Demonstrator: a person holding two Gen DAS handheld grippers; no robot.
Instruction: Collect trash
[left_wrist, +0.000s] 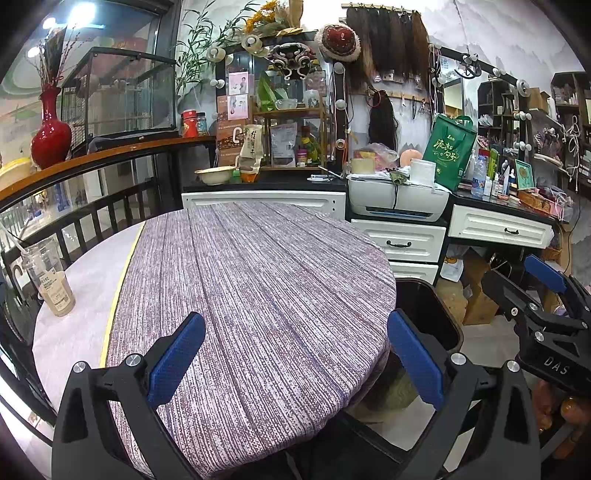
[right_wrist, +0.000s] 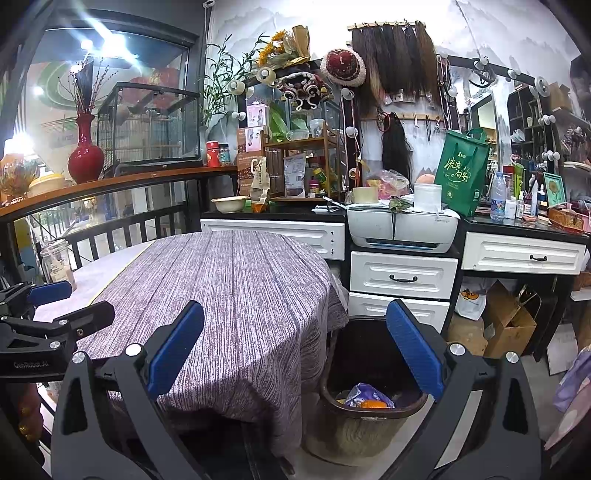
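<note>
Beside the cloth-covered table (right_wrist: 236, 288), the trash bin (right_wrist: 369, 410) already holds wrappers (right_wrist: 364, 395), and both the left gripper (left_wrist: 295, 358) and right gripper (right_wrist: 295, 354) hover spread and empty. Probably between pickups; the plastic drink cup (left_wrist: 51, 280) at the table's far left looks the next target, calling for a leftward reach

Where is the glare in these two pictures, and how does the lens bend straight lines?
Left wrist view: ceiling lights flare white at top left on the glass case; the railing curves strongly. Right wrist view: streaked glare crosses the top left above the red vase; the white drawers bow, and the corners go black.
</note>
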